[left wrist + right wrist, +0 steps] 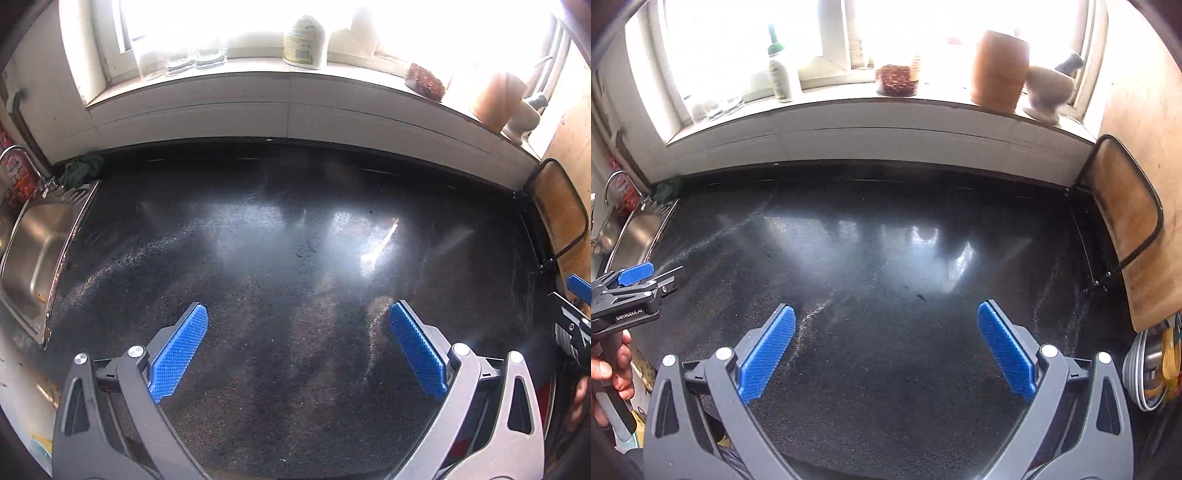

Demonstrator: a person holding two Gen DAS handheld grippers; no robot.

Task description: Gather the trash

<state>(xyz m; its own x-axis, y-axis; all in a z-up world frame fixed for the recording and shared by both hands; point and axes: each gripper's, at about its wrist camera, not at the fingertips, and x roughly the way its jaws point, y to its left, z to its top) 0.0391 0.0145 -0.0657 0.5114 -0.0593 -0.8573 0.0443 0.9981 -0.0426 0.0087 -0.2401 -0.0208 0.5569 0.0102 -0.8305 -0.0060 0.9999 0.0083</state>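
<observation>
over the dark counter (295, 258) both tongs gape empty; only the right view shows stacked bowls (1145, 373).

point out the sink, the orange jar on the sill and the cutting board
sink (37, 254), left wrist view, on its steel basin
orange jar (999, 70), right wrist view, on its side
cutting board (1123, 214), right wrist view, on its wooden face

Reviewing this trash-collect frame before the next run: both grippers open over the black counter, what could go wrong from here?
1. No trash shows on the counter; glare patches could be mistaken for debris, so a grasp may close on nothing.
2. The left gripper and right gripper hang side by side; inward moves could make them collide.
3. The windowsill's plastic bottle, red-filled jar and brown pot could be knocked over by a far reach.
</observation>
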